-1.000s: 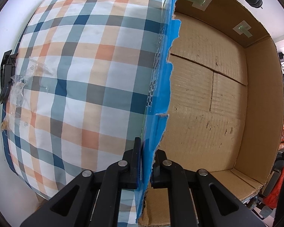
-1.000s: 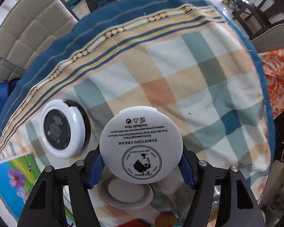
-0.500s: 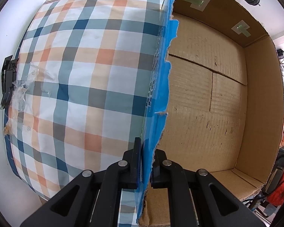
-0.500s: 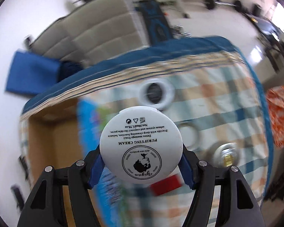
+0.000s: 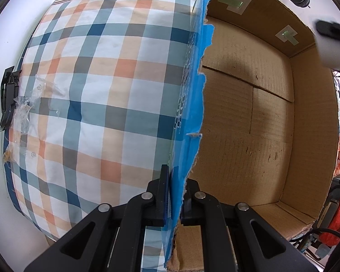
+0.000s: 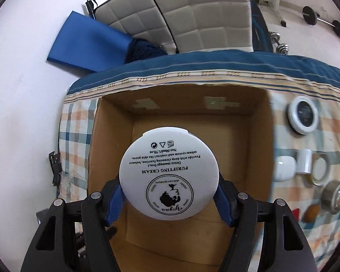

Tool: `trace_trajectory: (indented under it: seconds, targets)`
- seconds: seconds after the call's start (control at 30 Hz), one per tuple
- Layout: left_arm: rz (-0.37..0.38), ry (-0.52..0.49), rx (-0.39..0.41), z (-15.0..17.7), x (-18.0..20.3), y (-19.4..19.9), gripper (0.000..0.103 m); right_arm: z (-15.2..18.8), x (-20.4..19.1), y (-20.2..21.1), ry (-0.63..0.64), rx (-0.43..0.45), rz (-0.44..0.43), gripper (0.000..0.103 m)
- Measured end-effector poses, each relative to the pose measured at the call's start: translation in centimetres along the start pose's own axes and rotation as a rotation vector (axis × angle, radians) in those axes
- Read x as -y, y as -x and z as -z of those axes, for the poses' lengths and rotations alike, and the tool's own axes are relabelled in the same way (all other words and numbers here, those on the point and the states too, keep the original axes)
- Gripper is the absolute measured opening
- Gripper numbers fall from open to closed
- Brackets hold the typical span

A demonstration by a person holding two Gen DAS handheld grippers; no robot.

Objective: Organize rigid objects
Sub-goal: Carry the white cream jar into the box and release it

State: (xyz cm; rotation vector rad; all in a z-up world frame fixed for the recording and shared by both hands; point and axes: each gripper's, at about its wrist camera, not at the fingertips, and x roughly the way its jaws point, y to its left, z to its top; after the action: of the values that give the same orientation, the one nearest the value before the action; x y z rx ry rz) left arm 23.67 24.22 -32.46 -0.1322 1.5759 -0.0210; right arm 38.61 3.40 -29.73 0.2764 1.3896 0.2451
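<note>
Right wrist view has the white cream jar [image 6: 168, 174] clamped between the blue pads of my right gripper [image 6: 169, 200], jaws about half spread around its round body, its printed face toward the lens; behind it lies the bare floor of the cardboard box [image 6: 256, 149], so I judge the jar is over the box and ready to go in; the other jars and tins [image 6: 302, 114] wait on the checked cloth [image 6: 306, 231] beside the box. My left gripper [image 5: 173, 200] is pinched shut on the box's blue-faced wall [image 5: 192, 117], steadying it. To do this well I would lower the jar deep before letting go, so it does not drop and bounce; I would set it toward a corner, leaving floor for the rest; I would keep the left pinch firm so the wall does not flex inward; and I would open wide enough to clear the jar's sides before lifting out.
</note>
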Motion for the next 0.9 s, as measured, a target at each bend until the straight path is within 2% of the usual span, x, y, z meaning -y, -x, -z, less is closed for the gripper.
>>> trace_trajectory:
  seconds: [0.57, 0.9]
  targets:
    - [0.013, 0.005, -0.004, -0.1, -0.6, -0.3, 0.005, -3.5, -0.9, -9.4, -0.081, -0.114, -0.042, 0.07]
    - [0.016, 0.005, -0.004, -0.1, -0.7, -0.5, 0.005, -4.5, -2.6, -12.9, -0.067, -0.167, 0.013, 0.073]
